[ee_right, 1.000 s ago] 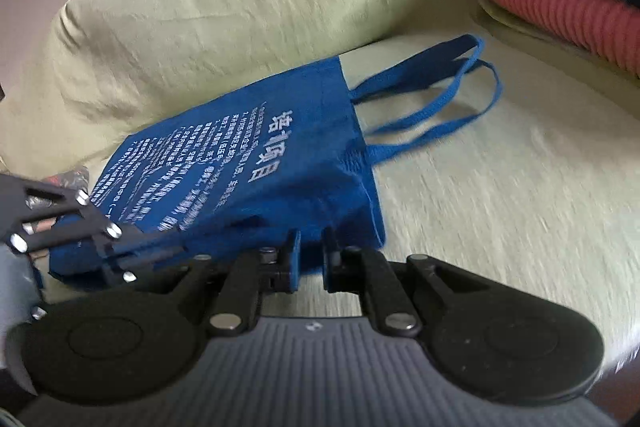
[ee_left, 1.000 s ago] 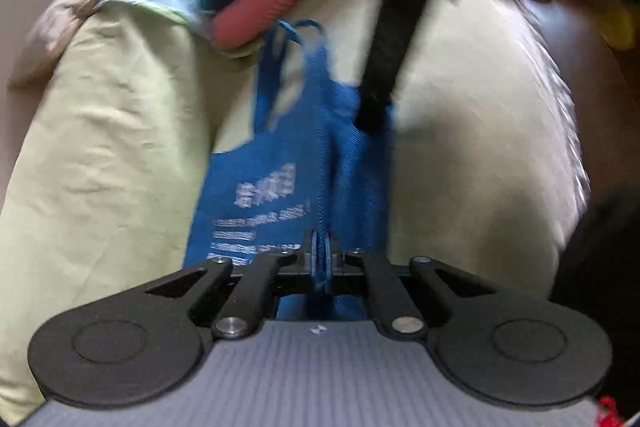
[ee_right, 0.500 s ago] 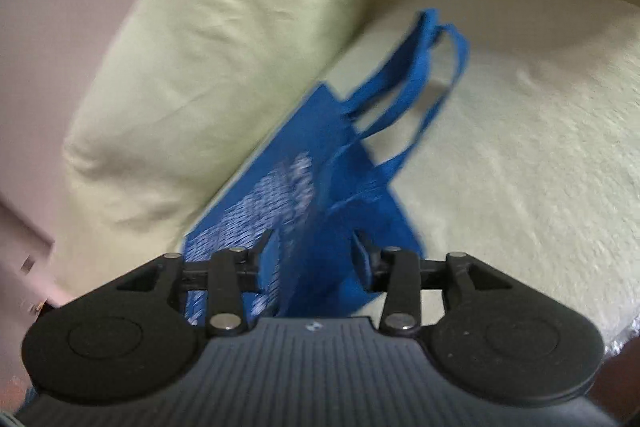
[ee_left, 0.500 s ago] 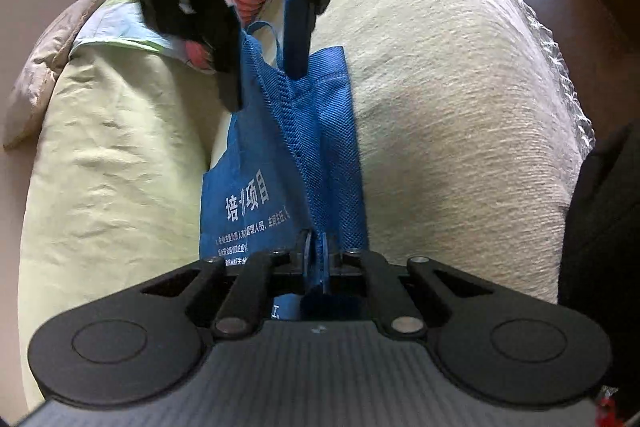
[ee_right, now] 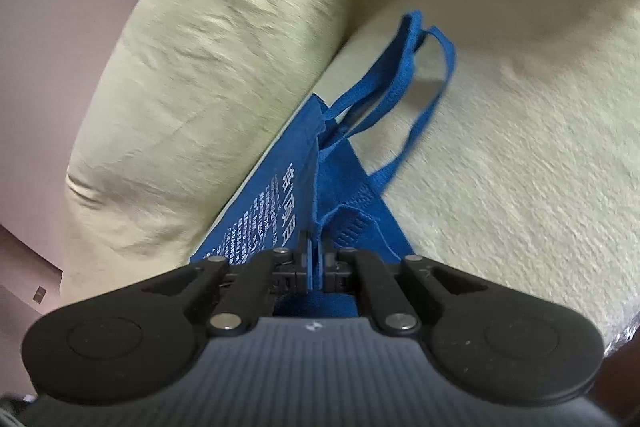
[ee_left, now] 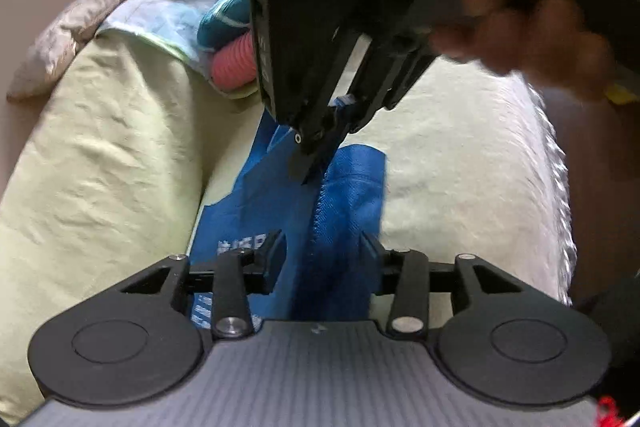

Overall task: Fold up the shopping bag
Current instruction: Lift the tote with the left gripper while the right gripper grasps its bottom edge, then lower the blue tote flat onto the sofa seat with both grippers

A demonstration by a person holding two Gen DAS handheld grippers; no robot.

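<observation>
The blue shopping bag (ee_left: 344, 211) with white print lies partly lifted on a pale green sofa seat. In the left wrist view my left gripper (ee_left: 323, 251) is open, its fingers apart on either side of a raised fold of the bag. Farther along, my right gripper (ee_left: 316, 147), held by a hand (ee_left: 520, 39), pinches the bag's upper edge. Seen from the right wrist, the right gripper (ee_right: 314, 263) is shut on the bag (ee_right: 280, 211), and the blue handles (ee_right: 400, 79) trail loose on the seat beyond.
The sofa's back cushion (ee_left: 100, 167) rises along the left of the bag. The seat cushion (ee_right: 520, 147) stretches to the right, and its front edge (ee_left: 560, 187) drops off there. A pink ribbed roll (ee_left: 232, 63) and teal cloth are stacked at the far end.
My left gripper, shut on the bag's fold before, has opened. My right gripper, open half a second ago, has closed on the bag's edge near the handles.
</observation>
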